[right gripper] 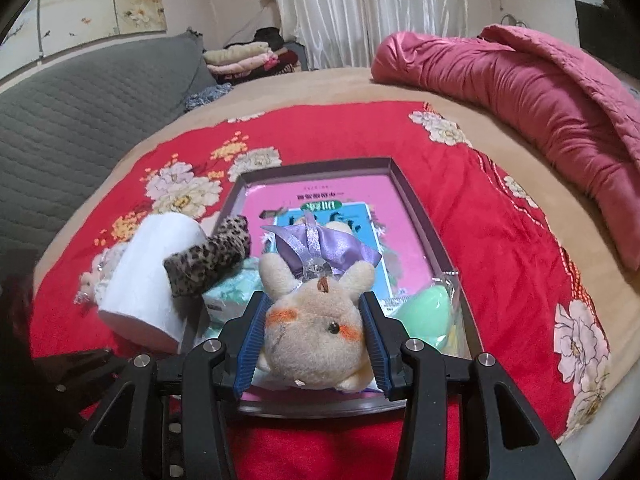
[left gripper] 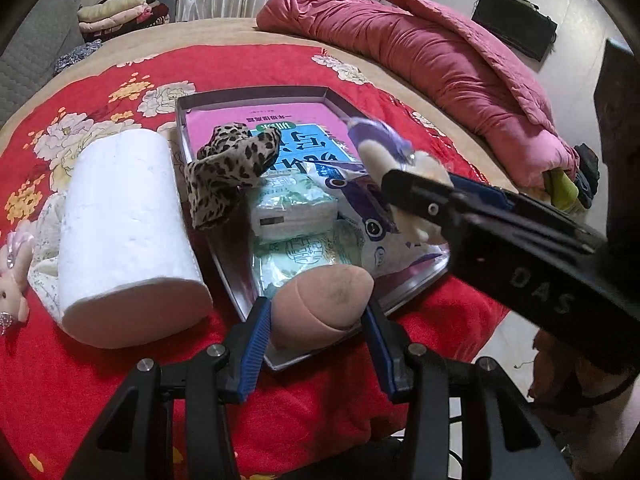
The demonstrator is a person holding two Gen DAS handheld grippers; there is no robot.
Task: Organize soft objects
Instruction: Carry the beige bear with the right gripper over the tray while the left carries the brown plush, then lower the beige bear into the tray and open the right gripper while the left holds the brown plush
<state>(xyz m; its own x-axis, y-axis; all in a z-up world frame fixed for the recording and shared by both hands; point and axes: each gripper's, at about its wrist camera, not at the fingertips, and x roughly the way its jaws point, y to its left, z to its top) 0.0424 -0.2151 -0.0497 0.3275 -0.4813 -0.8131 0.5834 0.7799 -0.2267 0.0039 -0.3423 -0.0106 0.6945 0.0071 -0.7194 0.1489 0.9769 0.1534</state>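
My left gripper (left gripper: 316, 328) is shut on a pink makeup sponge (left gripper: 320, 308) over the near corner of the grey tray (left gripper: 256, 94). My right gripper (right gripper: 314, 340) is shut on a beige plush bunny (right gripper: 312, 316) with a purple bow, held above the tray (right gripper: 416, 204); it shows in the left wrist view (left gripper: 404, 168) too. In the tray lie a leopard-print cloth (left gripper: 228, 172), tissue packs (left gripper: 292, 208), a printed bag (left gripper: 376, 228) and a green sponge (right gripper: 424, 312). A white paper roll (left gripper: 124, 236) lies left of the tray.
The tray sits on a red flowered cloth (right gripper: 500, 240) over a round bed. A pink quilt (left gripper: 440, 60) lies at the back right, folded clothes (right gripper: 244, 60) at the back, a grey cushion (right gripper: 80, 112) at left. A small pink plush (left gripper: 12, 276) lies beside the roll.
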